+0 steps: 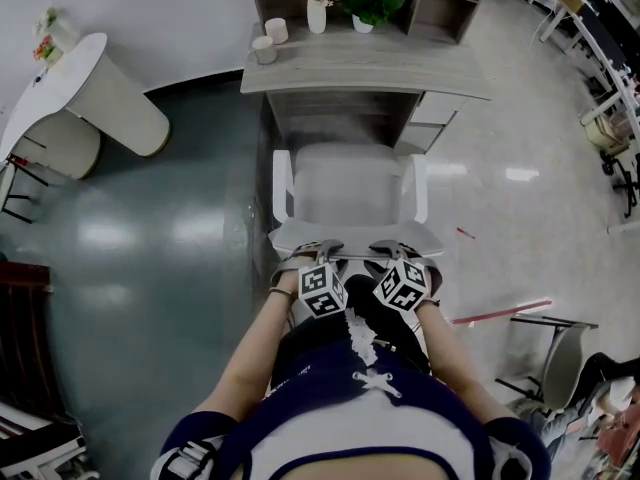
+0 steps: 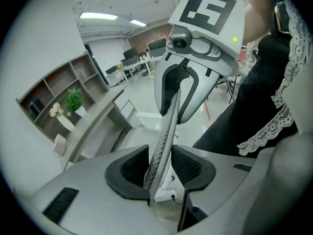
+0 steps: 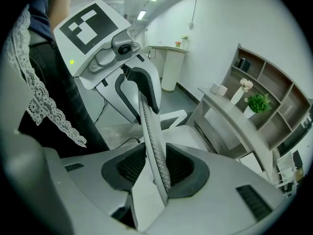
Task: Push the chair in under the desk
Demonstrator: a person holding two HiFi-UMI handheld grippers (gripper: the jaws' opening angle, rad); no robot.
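head view first, says one: where is the chair [image 1: 350,193]?

the other: straight in front of the desk [image 1: 385,71], square to the opening under the top. its white seat and two armrests point at the desk and its backrest [image 1: 352,248] is on the person's side. i can't tell how far the seat's front reaches under the top.

one: and the two tools?

the other: side by side on the top rim of the backrest, the left gripper [image 1: 318,249] near the rim's left end and the right gripper [image 1: 386,249] near its right end. both marker cubes face up at the camera, and both forearms run down to them from the bottom of the frame.

one: spread or pinching?

the other: pinching. in the left gripper view the thin mesh rim of the backrest [image 2: 164,141] stands between the two dark pads, which sit against it on either side. the right gripper view shows the same, with the rim [image 3: 155,155] clamped between that gripper's pads. each view also looks along the rim at the other gripper.

one: what's on the desk?

the other: a white vase of pale flowers [image 1: 317,8] and a potted plant [image 1: 372,6] stand at the back by the shelves. two cups [image 1: 268,42] stand at the left corner. a white round table [image 1: 75,73] is off to the left, on the darker part of the floor.
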